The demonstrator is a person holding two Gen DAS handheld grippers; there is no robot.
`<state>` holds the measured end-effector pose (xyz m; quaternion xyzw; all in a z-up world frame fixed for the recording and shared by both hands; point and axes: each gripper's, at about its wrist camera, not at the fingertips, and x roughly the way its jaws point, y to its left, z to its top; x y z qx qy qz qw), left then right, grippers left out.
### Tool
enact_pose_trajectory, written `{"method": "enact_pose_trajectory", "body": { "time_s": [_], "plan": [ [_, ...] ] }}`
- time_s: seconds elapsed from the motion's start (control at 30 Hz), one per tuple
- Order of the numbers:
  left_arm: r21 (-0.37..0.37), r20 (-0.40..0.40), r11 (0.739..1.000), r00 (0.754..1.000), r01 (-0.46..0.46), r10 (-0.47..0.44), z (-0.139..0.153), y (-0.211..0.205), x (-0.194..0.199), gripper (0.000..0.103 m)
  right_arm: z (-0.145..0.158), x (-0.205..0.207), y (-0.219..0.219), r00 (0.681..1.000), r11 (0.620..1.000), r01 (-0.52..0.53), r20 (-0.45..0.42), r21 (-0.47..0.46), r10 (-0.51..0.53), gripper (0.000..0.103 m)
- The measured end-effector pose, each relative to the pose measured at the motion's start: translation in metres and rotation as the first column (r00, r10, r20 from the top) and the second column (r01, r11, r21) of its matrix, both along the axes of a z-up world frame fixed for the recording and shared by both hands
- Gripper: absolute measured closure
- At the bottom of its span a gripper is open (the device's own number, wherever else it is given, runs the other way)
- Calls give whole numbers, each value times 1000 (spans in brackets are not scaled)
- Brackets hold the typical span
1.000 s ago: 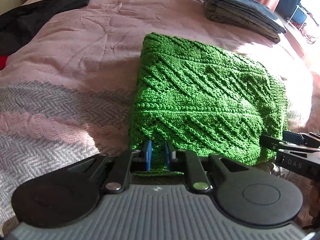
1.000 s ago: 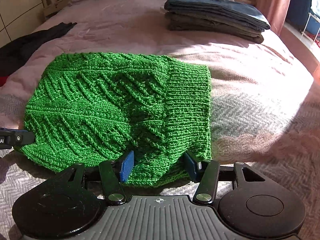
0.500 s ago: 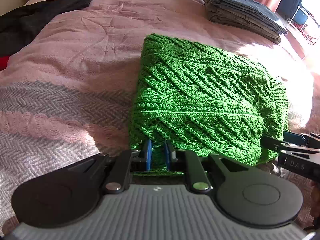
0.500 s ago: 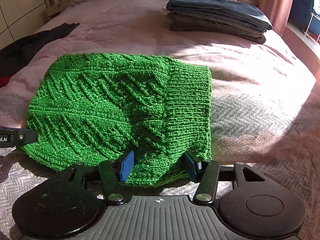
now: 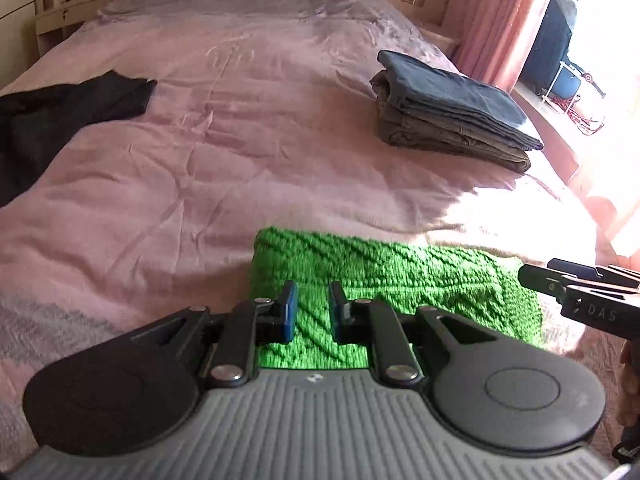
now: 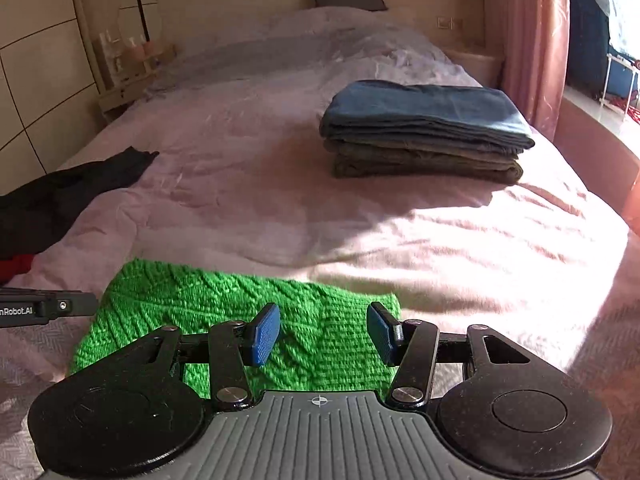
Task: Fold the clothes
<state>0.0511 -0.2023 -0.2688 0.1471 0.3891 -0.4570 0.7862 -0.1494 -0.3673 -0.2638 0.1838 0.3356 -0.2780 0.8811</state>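
Left hand-held gripper [image 5: 311, 312] hovering at near edge of folded green knit sweater [image 5: 400, 284], blue pads [image 5: 289, 312] standing narrowly apart, green knit showing in gap; grip unclear. Sweater lying on pink bedspread [image 5: 240, 152]. Beyond sweater, toward right: stack of folded dark clothes [image 5: 448, 112]. Beyond sweater, far left: black garment [image 5: 60, 116] lying crumpled. Right hand-held gripper [image 5: 580, 292] entering just right of sweater.

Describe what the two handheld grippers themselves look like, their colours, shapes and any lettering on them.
Both match: a grey ribbed body, black rounded plates with round discs on either side, black linkage arms with silver pivot screws, and flat blue finger pads. The left gripper and right gripper each carry a small crosshair mark on the grey body. Seen side-on, the right one's black bar reads "DAS" and the left one's ends in "nRobot.AI". No cables or sleeves show.
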Motion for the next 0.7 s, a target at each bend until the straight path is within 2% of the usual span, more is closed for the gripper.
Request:
{"method": "enact_pose_trajectory", "body": {
  "time_s": [0.1,0.2,0.3,0.4,0.47,0.53,0.6,0.63,0.7],
  "plan": [
    [9,36,1000,999,20,-21,-18,-22,10,90,-11,21,-3,1000,999,-9,-6,-46,9,50],
    [39,29,999,999,27,-28,-47,-25,16,90,-39,40,-4,998,998,-46,-51,-54,43,50],
    [66,28,997,999,41,-43,-71,-21,16,89,-81,54,3,969,988,-112,-231,-106,85,55],
    [86,42,994,997,65,-69,-63,-22,17,90,-81,55,3,966,987,-114,-246,-114,84,55],
    [31,47,997,996,73,-75,-47,-18,19,91,-71,51,-5,974,995,-75,-218,-73,58,55],
    [-36,51,996,996,81,-79,-34,-13,23,91,-57,43,-8,987,998,-35,-156,-60,25,54],
    [-15,39,996,995,93,-93,-37,-19,30,90,-49,40,-13,993,998,-21,-117,-67,13,54],
    [35,35,994,994,100,-101,-46,-26,34,90,-47,40,-16,994,998,-16,-108,-67,9,54],
    [52,12,993,994,109,-109,-62,-29,43,90,-63,49,-27,983,999,-17,-182,-34,10,54]
  ]
}}
